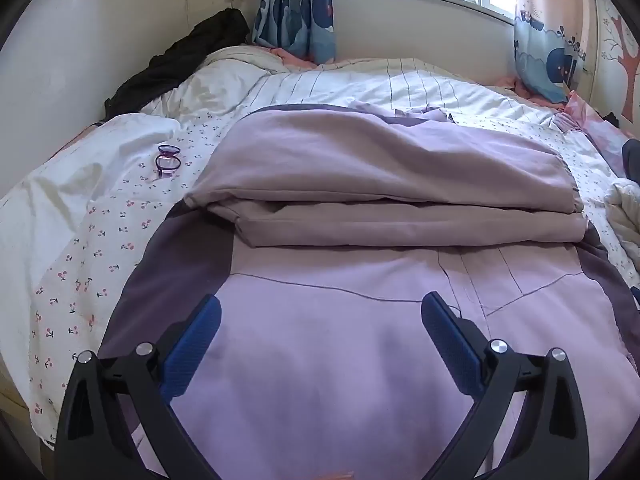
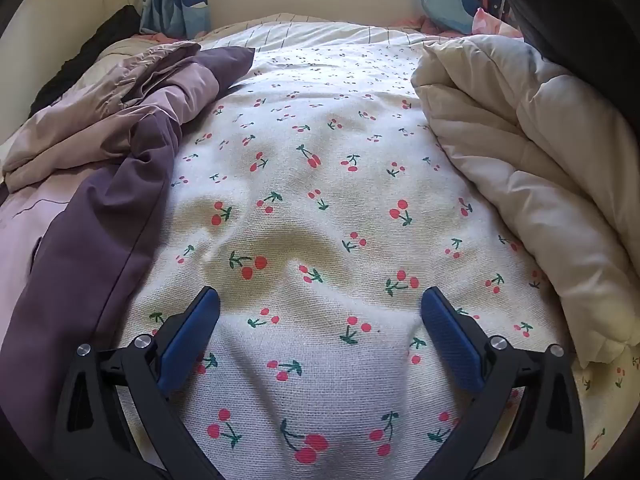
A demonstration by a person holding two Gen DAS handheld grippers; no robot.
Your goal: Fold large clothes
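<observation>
A large lilac jacket with darker purple side panels lies spread on the bed. Its sleeves are folded across the upper part in two stacked layers. My left gripper hovers just above the jacket's lower front, open wide, nothing between its blue pads. In the right wrist view the same jacket lies bunched at the left. My right gripper is open over the cherry-print bedsheet, to the right of the jacket and apart from it.
A pair of purple glasses lies on the sheet left of the jacket. A dark garment is heaped by the far wall. A cream quilted duvet is piled at the right. Curtains and a window stand behind the bed.
</observation>
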